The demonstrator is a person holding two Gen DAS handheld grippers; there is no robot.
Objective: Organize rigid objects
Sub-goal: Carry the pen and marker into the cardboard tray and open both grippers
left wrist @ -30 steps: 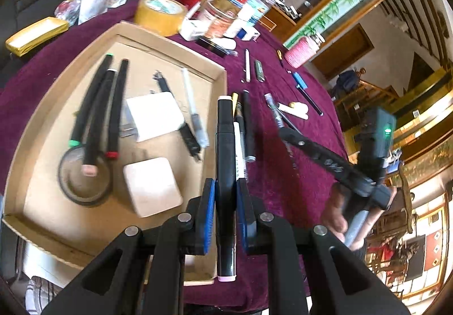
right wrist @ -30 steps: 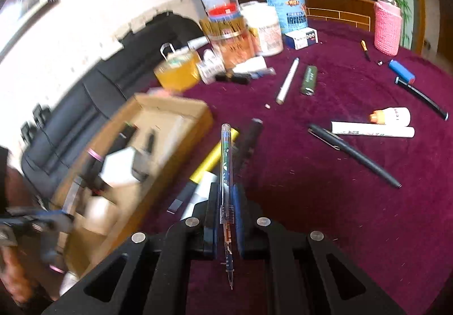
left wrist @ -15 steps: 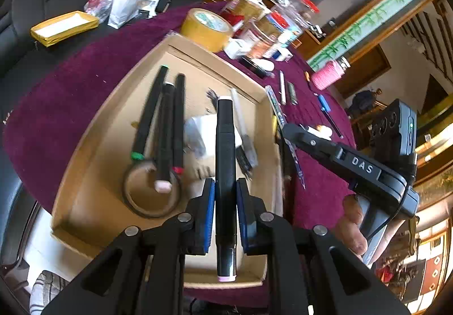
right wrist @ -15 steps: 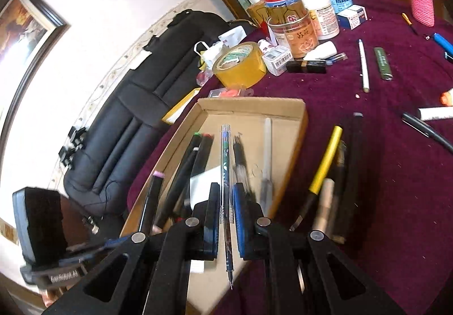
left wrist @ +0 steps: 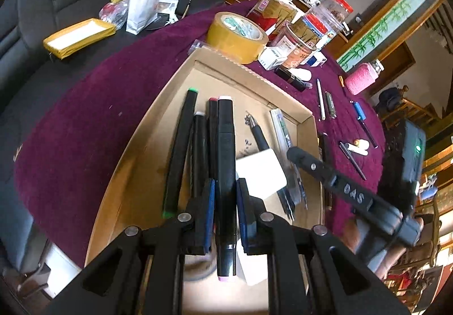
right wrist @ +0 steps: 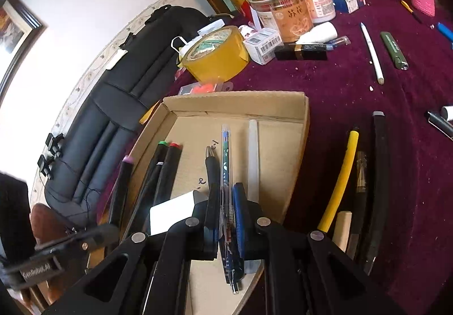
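Jaws clamp: left gripper (left wrist: 225, 203) w/ fat black marker (left wrist: 225, 162), right gripper (right wrist: 226, 215) w/ slim clear pen (right wrist: 227, 190).

The left claw (left wrist: 225, 198) points steeply downward, its two black fingers (left wrist: 205, 201) with blue pads drawn close together and clamped on a thick black marker (left wrist: 225, 162) that runs lengthwise between them, its pale pink end sticking out behind the pads. The right claw (right wrist: 226, 218) is also tilted downward, its jaws nearly together and pinching a slim clear pen (right wrist: 226, 173), which lies along the line of the fingers with its tip toward the camera. In the left wrist view the right claw reaches in from the right side, and part of a hand (left wrist: 396, 255) shows gripping its handle.
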